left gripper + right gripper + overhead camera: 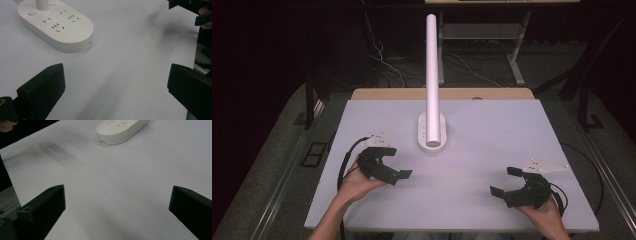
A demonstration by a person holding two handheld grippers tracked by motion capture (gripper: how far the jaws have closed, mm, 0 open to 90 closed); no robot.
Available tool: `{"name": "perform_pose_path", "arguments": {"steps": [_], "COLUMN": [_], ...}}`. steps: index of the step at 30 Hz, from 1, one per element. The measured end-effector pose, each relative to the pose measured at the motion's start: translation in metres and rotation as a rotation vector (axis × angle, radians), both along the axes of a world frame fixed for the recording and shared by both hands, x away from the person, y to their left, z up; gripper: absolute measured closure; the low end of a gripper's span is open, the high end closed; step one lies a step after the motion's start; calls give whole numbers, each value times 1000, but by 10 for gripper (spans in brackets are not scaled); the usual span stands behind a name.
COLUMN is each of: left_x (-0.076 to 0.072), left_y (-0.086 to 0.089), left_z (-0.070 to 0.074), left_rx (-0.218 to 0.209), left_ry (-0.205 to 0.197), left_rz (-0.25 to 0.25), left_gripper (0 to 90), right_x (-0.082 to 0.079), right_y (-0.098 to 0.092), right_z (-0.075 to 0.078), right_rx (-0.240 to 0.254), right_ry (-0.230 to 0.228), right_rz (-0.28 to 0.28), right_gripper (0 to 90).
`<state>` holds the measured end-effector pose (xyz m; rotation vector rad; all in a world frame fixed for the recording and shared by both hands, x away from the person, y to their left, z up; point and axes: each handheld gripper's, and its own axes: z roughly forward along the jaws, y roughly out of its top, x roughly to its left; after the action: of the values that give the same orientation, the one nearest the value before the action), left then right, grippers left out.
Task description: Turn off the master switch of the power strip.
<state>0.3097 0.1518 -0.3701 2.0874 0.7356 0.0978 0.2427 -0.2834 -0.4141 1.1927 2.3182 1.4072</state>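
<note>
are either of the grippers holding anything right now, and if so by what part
Nothing is held. The left gripper and the right gripper both stand open over the bare table, apart from the white socket base.

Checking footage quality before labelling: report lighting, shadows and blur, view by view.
High view: the pale grey tabletop is evenly lit, surroundings nearly black, image soft. Left gripper view: the white oval power strip base is sharp, with smeared dark shadows on the table toward the right claw. Right gripper view: a blurry shadow lies at upper left; the near black jaws look soft.
</note>
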Motion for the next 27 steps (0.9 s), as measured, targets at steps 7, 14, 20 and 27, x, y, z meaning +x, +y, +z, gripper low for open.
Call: {"name": "perform_pose_path", "arguments": {"steps": [7, 14, 20, 27], "left_x": [12, 24, 35, 43], "left_y": [-1, -1, -4, -9], "left_z": [8, 15, 24, 32], "left_rx": [19, 29, 40, 58], "left_ry": [-8, -9, -17, -27], "left_rz": [-9, -5, -11, -15], "left_gripper": [5, 6, 6, 8], "right_x": [0, 0, 0, -1], "right_y": [0, 0, 0, 0], "right_z": [0, -1, -1, -1], "right_rx": [-1, -1, -7, -6], "right_ry": [0, 1, -1, 1], "right_rz": [1, 1, 7, 6], "right_gripper": [2, 1, 1, 2]}}
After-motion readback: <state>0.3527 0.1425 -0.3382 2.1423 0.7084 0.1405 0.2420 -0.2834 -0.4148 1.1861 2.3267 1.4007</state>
